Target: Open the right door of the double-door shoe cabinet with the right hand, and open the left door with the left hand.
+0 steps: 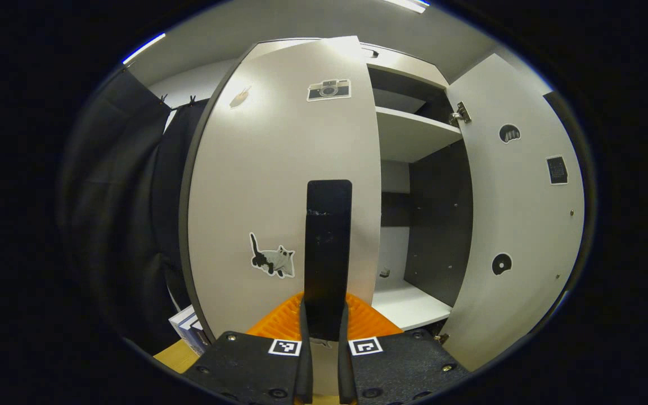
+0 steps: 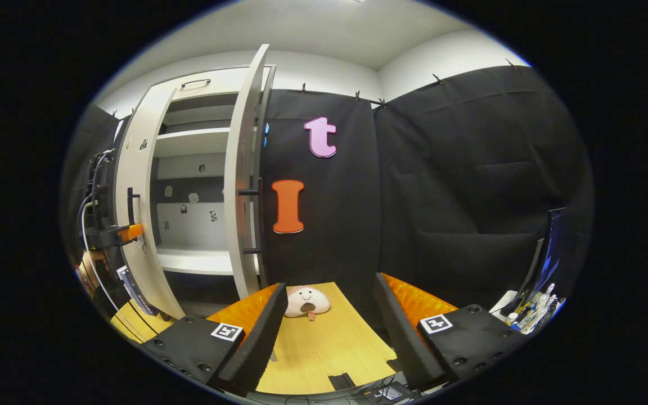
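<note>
Shoe cabinet [image 2: 189, 185] doors ajar; left hand-held gripper [image 1: 325, 332] clamped on handle [image 1: 328, 253], right hand-held gripper [image 2: 329, 332] wide, empty.

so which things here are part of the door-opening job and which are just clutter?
Job:
left door
its handle, left gripper shut on it
right door, open
right gripper, open, off the cabinet
shoe cabinet

Lying about:
plush toy on the wooden table
bottles and a monitor at far right
</note>
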